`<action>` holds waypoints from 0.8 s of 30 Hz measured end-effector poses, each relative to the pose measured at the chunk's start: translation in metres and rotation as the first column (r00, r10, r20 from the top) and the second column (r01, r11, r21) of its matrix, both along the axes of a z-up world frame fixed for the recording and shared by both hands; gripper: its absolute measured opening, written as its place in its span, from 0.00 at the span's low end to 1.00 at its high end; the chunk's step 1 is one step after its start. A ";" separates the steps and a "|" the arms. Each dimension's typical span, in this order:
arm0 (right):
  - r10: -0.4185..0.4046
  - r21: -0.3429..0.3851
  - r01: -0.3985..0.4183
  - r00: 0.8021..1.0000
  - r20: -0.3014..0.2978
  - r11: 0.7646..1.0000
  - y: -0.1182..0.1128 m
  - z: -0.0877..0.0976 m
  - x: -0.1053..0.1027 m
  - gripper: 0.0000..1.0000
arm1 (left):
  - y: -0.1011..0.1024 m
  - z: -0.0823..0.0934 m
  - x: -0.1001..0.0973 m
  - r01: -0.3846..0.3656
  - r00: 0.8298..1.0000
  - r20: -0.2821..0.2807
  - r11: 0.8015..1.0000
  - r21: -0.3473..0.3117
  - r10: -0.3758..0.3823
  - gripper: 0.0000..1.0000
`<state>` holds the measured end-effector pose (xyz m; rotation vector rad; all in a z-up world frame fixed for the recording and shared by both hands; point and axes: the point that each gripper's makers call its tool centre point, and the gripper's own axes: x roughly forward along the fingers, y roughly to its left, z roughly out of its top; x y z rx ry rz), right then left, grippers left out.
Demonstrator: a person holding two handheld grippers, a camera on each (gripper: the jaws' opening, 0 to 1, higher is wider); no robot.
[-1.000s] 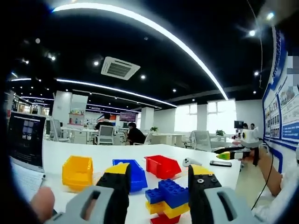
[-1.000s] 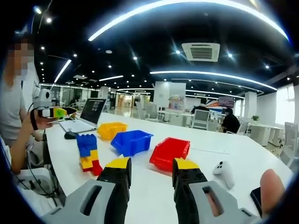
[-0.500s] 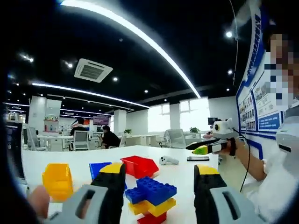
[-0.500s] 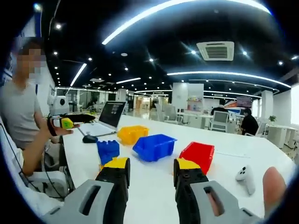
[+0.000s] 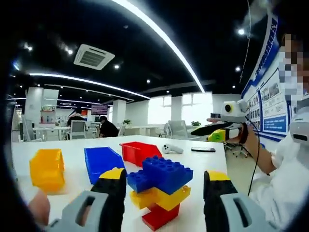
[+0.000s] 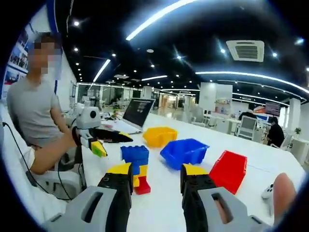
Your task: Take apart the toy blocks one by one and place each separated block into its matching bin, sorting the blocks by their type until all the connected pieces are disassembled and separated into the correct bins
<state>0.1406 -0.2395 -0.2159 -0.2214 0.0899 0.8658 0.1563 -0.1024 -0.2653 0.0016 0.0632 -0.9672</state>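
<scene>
My left fingers [image 5: 164, 186] gape around the block stack [image 5: 159, 186] (blue over yellow over red) on the worktop [image 5: 203, 159]; my right fingers [image 6: 155, 181] stand open, empty, near it.

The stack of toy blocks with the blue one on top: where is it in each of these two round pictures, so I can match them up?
Left gripper view: the block stack stands low at centre, between the left gripper's open jaws.
Right gripper view: the block stack sits left of centre, just above the right gripper's left jaw tip.
Shared landmark: the blue bin, between the yellow and red ones on the white table.
</scene>
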 end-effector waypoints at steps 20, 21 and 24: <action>0.166 -0.012 -0.167 0.985 -0.046 0.986 0.066 -0.011 0.009 0.59 | -0.028 -0.034 0.025 -0.024 0.999 -0.046 0.999 -0.022 0.023 0.86; 0.173 -0.018 -0.174 0.984 -0.045 0.985 0.070 -0.013 0.010 0.62 | -0.029 -0.037 0.026 -0.022 0.999 -0.048 1.000 -0.022 0.021 0.88; 0.193 -0.036 -0.196 0.980 -0.054 0.980 0.083 -0.023 0.017 0.63 | -0.035 -0.041 0.026 -0.012 0.998 -0.061 0.999 -0.041 0.009 0.91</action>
